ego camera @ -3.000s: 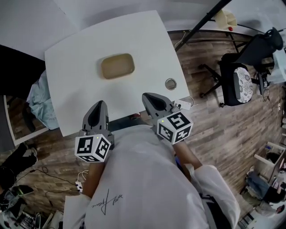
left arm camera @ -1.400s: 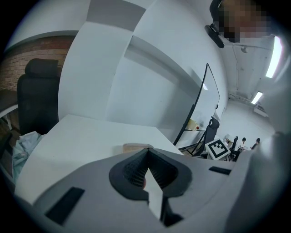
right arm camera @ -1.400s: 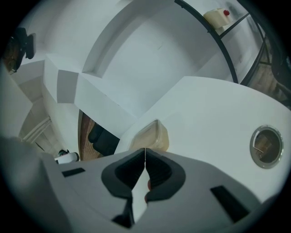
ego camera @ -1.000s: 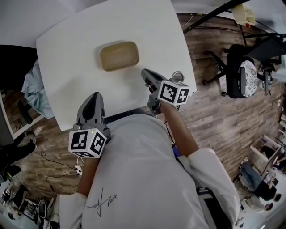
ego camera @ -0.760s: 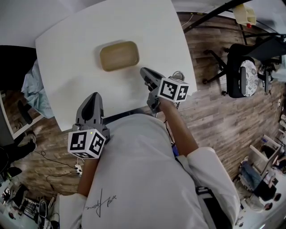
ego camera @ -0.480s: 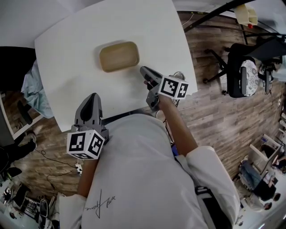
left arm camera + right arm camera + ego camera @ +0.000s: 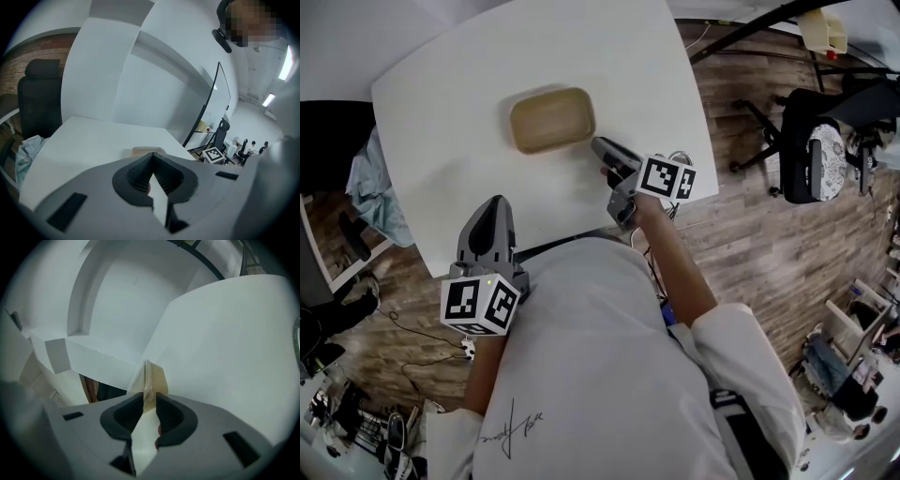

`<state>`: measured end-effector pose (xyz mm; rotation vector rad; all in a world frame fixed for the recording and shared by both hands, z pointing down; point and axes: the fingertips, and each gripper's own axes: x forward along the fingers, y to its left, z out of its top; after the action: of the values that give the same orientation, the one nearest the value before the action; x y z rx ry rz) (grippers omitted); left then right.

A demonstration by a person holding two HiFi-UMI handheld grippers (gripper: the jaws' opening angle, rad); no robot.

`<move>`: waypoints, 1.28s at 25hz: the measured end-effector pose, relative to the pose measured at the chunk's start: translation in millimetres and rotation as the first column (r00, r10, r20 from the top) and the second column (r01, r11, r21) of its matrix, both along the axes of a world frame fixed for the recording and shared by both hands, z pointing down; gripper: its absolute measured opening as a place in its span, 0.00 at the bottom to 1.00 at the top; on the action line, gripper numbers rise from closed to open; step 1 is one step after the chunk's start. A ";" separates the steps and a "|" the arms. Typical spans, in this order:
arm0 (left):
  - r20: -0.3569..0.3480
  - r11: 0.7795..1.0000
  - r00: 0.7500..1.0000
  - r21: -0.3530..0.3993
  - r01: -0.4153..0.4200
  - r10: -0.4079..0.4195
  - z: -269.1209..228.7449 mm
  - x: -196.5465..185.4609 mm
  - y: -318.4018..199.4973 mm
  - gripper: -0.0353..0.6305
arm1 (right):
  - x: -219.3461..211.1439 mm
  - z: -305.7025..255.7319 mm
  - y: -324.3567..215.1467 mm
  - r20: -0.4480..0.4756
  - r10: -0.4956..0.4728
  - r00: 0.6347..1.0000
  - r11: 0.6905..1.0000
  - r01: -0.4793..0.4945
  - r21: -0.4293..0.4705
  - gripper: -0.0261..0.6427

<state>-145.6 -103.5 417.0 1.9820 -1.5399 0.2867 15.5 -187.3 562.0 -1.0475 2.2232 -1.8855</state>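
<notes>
A tan lidded container (image 7: pixel 551 119) lies flat on the white table (image 7: pixel 450 84). My right gripper (image 7: pixel 600 145) is turned on its side, its tips just off the container's right end. In the right gripper view the jaws stand a little apart, and the container's (image 7: pixel 153 379) rim sits straight ahead of the right gripper (image 7: pixel 150 393), with nothing held. My left gripper (image 7: pixel 495 204) hovers at the table's near edge, shut and empty. In the left gripper view the container (image 7: pixel 147 150) shows far beyond the left gripper (image 7: pixel 152 155).
A round metal grommet (image 7: pixel 678 157) peeks out beside the right gripper's marker cube (image 7: pixel 667 178). An office chair (image 7: pixel 811 150) stands on the wood floor to the right. A black chair (image 7: pixel 328 131) and a light blue cloth (image 7: pixel 380 202) are at the table's left.
My right gripper has moved forward and left to the container's end, rolled onto its side, and its jaws have parted slightly. The left gripper has stayed in place, still shut.
</notes>
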 end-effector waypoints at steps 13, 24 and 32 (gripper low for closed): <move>-0.013 1.000 1.000 -0.015 0.008 -0.008 2.6 -5.5 -3.6 0.06 | -1.1 3.1 -3.8 0.100 0.034 0.994 0.999 -0.031 -0.034 0.11; -0.012 1.000 1.000 -0.014 0.013 -0.013 2.7 -7.4 -1.0 0.06 | -1.0 3.4 -2.7 0.183 0.055 0.982 0.997 -0.045 -0.057 0.06; -0.013 1.000 1.000 -0.009 0.011 -0.011 0.9 -3.9 -0.6 0.06 | 3.7 2.0 0.5 0.194 0.049 0.980 0.997 -0.037 -0.061 0.06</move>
<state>-149.4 -104.1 417.9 1.9639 -1.5387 0.2748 19.2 -186.8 564.1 -0.8672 2.0349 -1.9512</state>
